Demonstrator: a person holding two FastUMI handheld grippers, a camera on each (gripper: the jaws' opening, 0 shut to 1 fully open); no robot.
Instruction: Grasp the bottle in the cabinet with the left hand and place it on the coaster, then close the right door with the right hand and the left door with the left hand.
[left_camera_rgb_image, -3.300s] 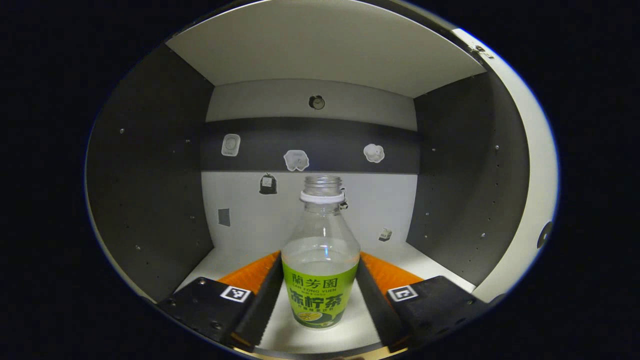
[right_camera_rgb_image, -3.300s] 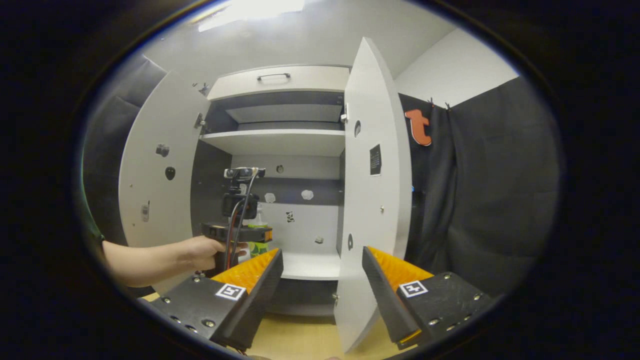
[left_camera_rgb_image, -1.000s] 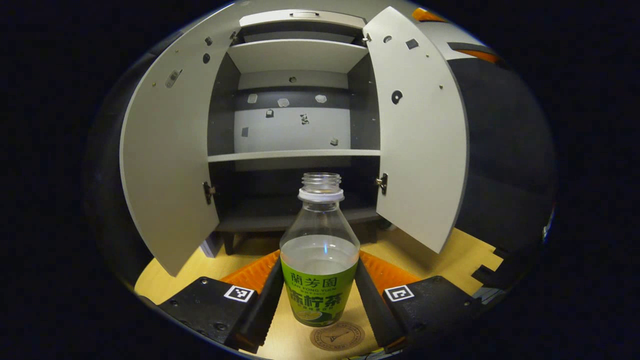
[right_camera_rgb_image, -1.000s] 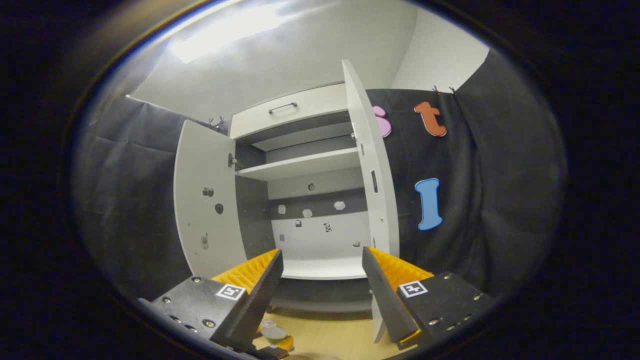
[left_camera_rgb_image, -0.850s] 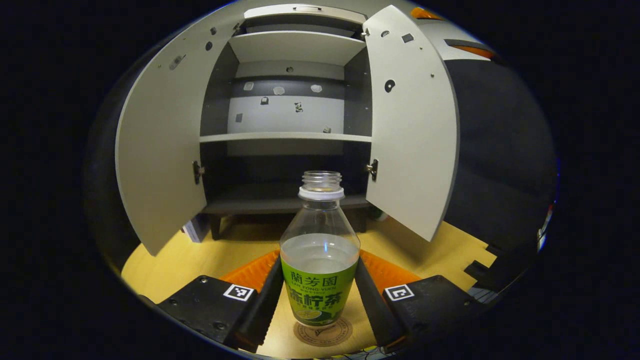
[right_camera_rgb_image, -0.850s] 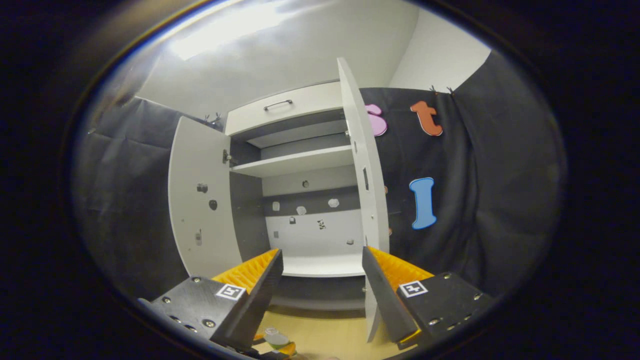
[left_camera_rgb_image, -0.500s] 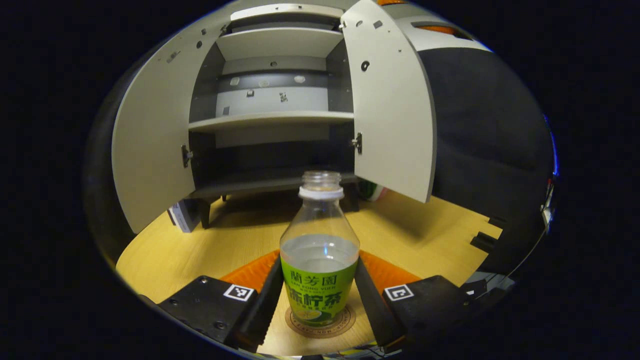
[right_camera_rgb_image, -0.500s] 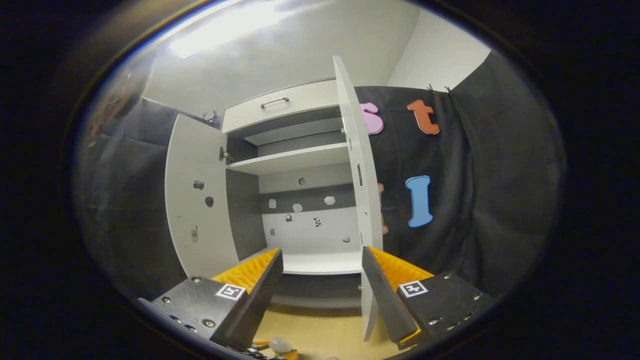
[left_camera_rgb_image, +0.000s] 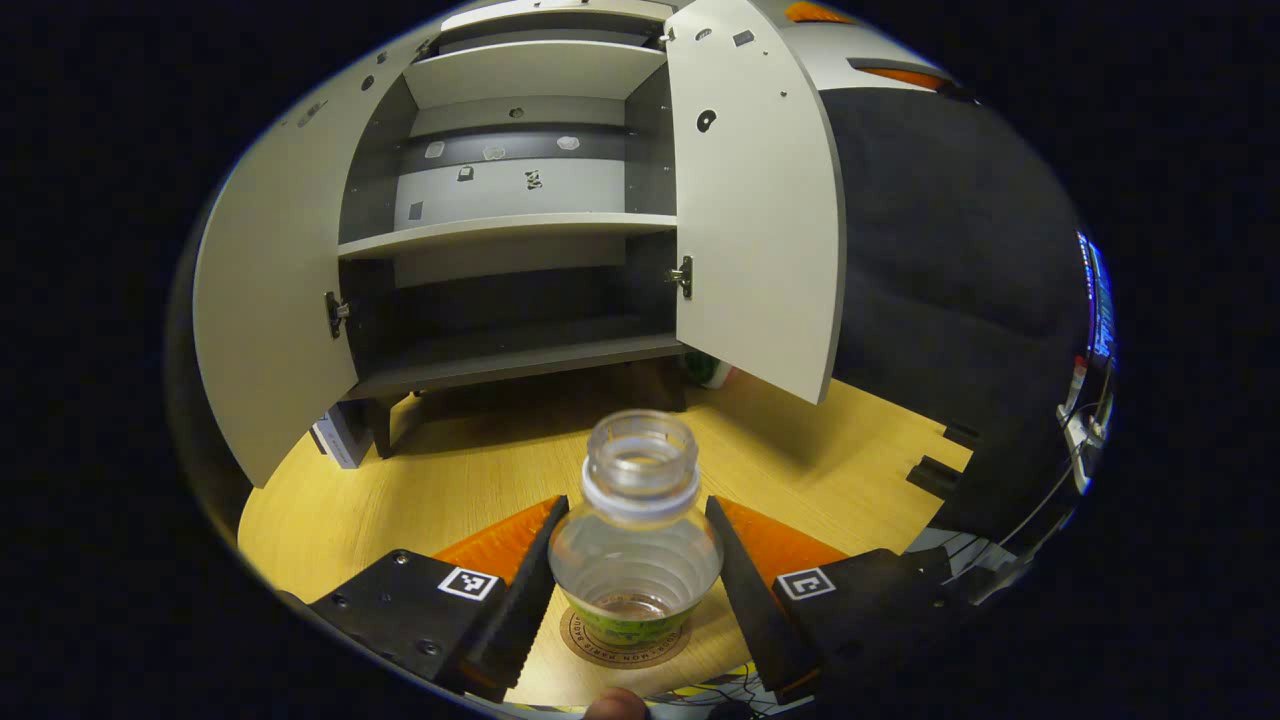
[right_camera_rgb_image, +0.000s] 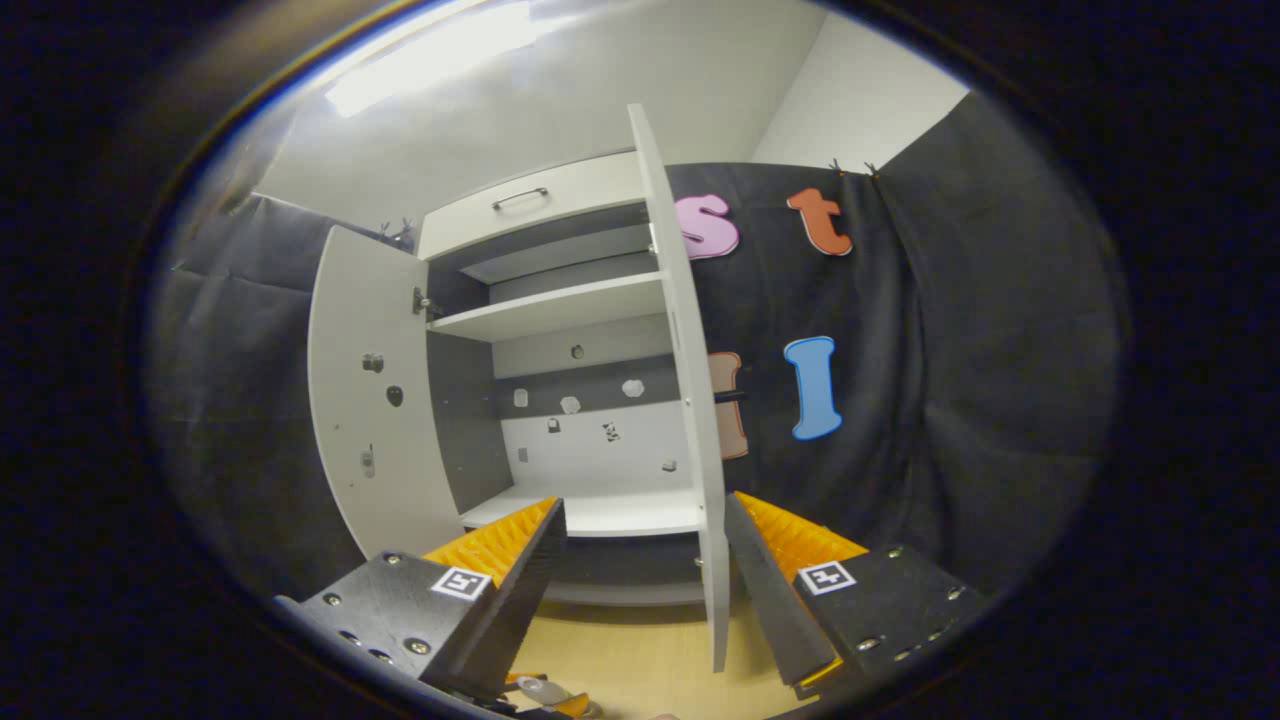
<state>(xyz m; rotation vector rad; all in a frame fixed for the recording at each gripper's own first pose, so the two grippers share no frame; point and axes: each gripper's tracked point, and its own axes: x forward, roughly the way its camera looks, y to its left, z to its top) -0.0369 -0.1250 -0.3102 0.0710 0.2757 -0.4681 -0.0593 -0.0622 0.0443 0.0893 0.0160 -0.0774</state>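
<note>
A clear bottle (left_camera_rgb_image: 637, 530) with a green label and no cap stands upright on a round brown coaster (left_camera_rgb_image: 600, 647) on the wooden tabletop. I look down into its open mouth. My left gripper (left_camera_rgb_image: 636, 505) is open, its fingers flanking the bottle's shoulder on both sides. The white cabinet's left door (left_camera_rgb_image: 270, 300) and right door (left_camera_rgb_image: 750, 200) both stand open. In the right gripper view my right gripper (right_camera_rgb_image: 645, 505) is open and holds nothing. The right door (right_camera_rgb_image: 690, 400) is seen edge-on, farther off, in line with the gap between its fingers. The left door (right_camera_rgb_image: 370, 420) stands wide open.
The cabinet shelf (left_camera_rgb_image: 500, 225) is bare, with small stickers on the back wall. The wooden tabletop (left_camera_rgb_image: 420, 480) stretches between the coaster and the cabinet. Black cloth (right_camera_rgb_image: 950, 400) hangs to the right of the cabinet. A person's fingertip (left_camera_rgb_image: 615, 705) shows at the bottom edge.
The bottle came out of the cabinet and down onto the coaster. My left gripper has let go and risen, so I see the bottle from above. The right gripper drifted right.
</note>
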